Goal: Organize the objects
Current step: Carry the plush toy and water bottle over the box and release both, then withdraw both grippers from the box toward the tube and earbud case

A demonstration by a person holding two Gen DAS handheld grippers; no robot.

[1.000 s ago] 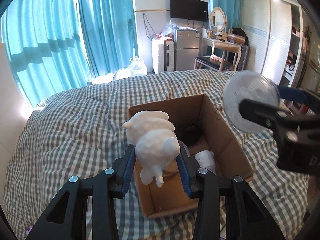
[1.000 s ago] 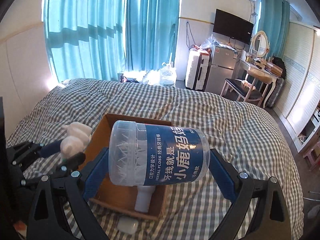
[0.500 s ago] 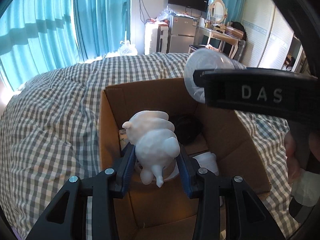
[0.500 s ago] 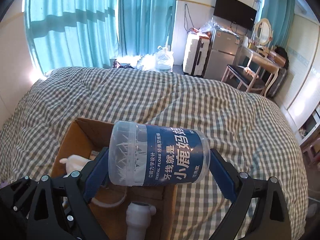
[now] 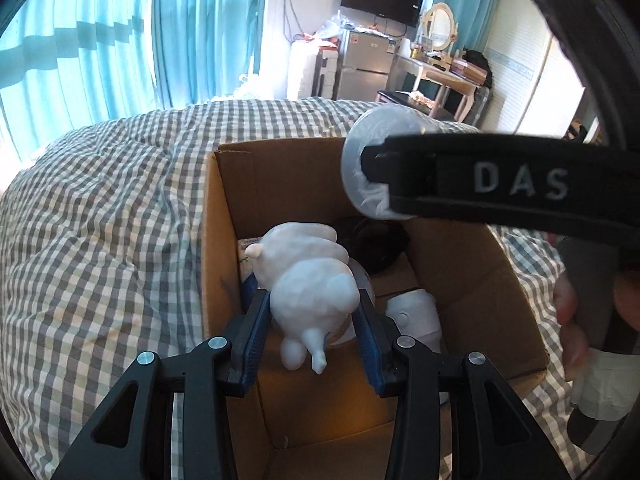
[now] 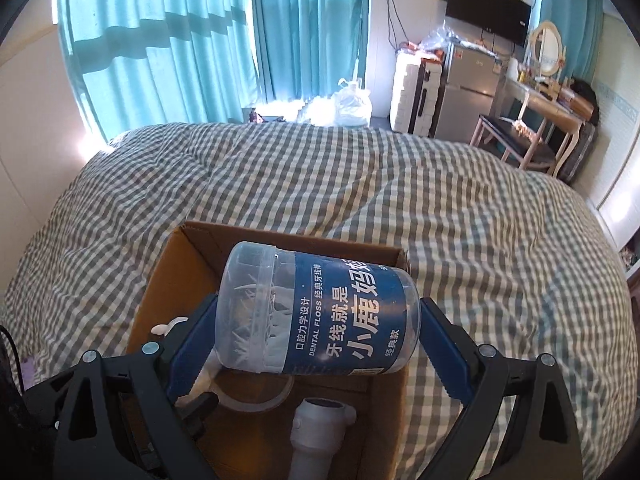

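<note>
My left gripper (image 5: 310, 334) is shut on a white soft toy (image 5: 308, 276) and holds it inside the top of an open cardboard box (image 5: 216, 248) on the bed. My right gripper (image 6: 316, 340) is shut on a clear dental floss jar (image 6: 320, 312) with a blue label, held on its side over the same box (image 6: 160, 280). In the left wrist view the jar's end (image 5: 368, 156) and the right gripper's black finger (image 5: 500, 184) hang over the box's far right side. The toy's tip (image 6: 168, 326) shows in the right wrist view.
In the box lie a white pipe fitting (image 6: 316, 428), a clear round lid (image 6: 256, 396), a black object (image 5: 376, 244) and a white item (image 5: 416, 316). A grey checked quilt (image 6: 400, 200) covers the bed. Curtains, a fridge and a desk stand beyond.
Both grippers have moved forward and down over the box. The toy now sits within the box opening, and the jar has tilted and come lower over it.
</note>
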